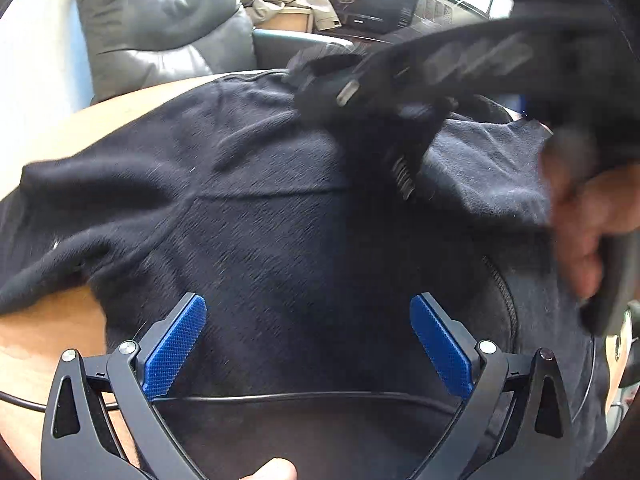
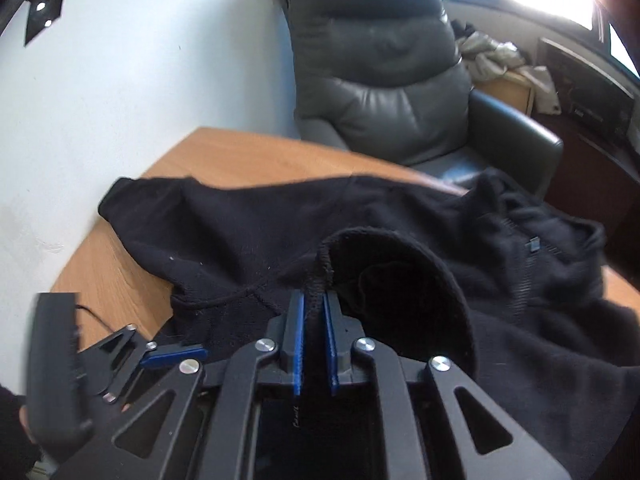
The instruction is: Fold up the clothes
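Through my left wrist camera, my left gripper [image 1: 308, 344] is hanging with its jaws spread wide, gripping nothing, above the dark sweater [image 1: 256, 216] that is lying across the wooden table [image 1: 44, 328]. My right gripper [image 1: 352, 92] is showing blurred at two o'clock, a hand [image 1: 588, 224] at three o'clock. Through my right wrist camera, my right gripper [image 2: 315, 320] is pinching a hemmed edge of the sweater [image 2: 260, 224] between nearly closed jaws. The grey armchair [image 2: 380, 60] is standing at twelve o'clock, behind the table [image 2: 224, 156].

Black hoodie [image 2: 248, 220] on wooden table [image 2: 224, 152]
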The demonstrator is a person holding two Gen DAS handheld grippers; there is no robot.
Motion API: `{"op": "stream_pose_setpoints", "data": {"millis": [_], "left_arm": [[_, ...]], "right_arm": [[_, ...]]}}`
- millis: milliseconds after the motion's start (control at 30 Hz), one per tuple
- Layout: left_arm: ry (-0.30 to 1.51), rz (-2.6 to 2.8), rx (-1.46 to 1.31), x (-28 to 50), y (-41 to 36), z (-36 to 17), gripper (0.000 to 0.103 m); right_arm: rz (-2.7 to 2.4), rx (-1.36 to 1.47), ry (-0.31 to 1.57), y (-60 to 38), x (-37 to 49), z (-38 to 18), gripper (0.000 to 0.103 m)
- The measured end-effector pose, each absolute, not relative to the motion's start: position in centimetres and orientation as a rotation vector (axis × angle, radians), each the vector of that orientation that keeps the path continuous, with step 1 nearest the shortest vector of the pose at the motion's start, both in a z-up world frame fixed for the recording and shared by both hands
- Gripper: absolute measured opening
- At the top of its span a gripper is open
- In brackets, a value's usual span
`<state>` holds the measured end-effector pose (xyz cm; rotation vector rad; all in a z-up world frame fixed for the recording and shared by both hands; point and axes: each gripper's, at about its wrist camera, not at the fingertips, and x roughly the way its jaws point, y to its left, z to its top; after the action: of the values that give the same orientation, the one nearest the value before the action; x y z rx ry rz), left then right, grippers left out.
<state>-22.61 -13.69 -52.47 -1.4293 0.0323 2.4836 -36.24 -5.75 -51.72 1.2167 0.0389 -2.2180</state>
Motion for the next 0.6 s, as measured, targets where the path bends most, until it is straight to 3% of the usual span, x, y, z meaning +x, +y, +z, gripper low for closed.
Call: {"op": "stream_pose_setpoints", "data": {"millis": [100,133,167,233,267,367,467,600], "left_arm": [[-0.004,2.495,-1.427,-22.2,-15.0,-51.4,0.103],[-0.016,2.497,-1.419,-22.0,-15.3,-50.8,0.103],[-0.029,2.499,-1.407,-21.8,-15.6,-50.1,0.103],[-0.063,2.496,-1.323,-21.5,-15.2,-47.6,0.103],[-0.079,2.493,-1.28,-21.4,-14.9,-46.3,0.103],[-0.085,2.459,-1.151,-22.4,-12.2,-43.8,0.103],[-0.07,2.407,-1.1,-24.7,-8.7,-43.5,0.103],[-0.014,2.362,-1.236,-29.6,-5.4,-48.8,0.103]], "right_arm": [[-2.207,1.146,-0.017,-4.6,-34.4,-49.4,0.015],[-2.203,1.123,-0.035,-4.3,-33.8,-48.6,0.028],[-2.199,1.1,-0.053,-3.9,-33.2,-47.8,0.049],[-2.19,1.053,-0.089,-3.2,-32.0,-46.3,0.076],[-2.188,1.027,-0.106,-2.6,-31.3,-45.4,0.084],[-2.304,0.898,-0.061,3.8,-27.2,-40.9,0.096],[-2.363,0.987,0.075,7.6,-25.7,-43.4,0.098],[-2.43,1.105,0.266,12.7,-23.9,-46.8,0.097]]}}
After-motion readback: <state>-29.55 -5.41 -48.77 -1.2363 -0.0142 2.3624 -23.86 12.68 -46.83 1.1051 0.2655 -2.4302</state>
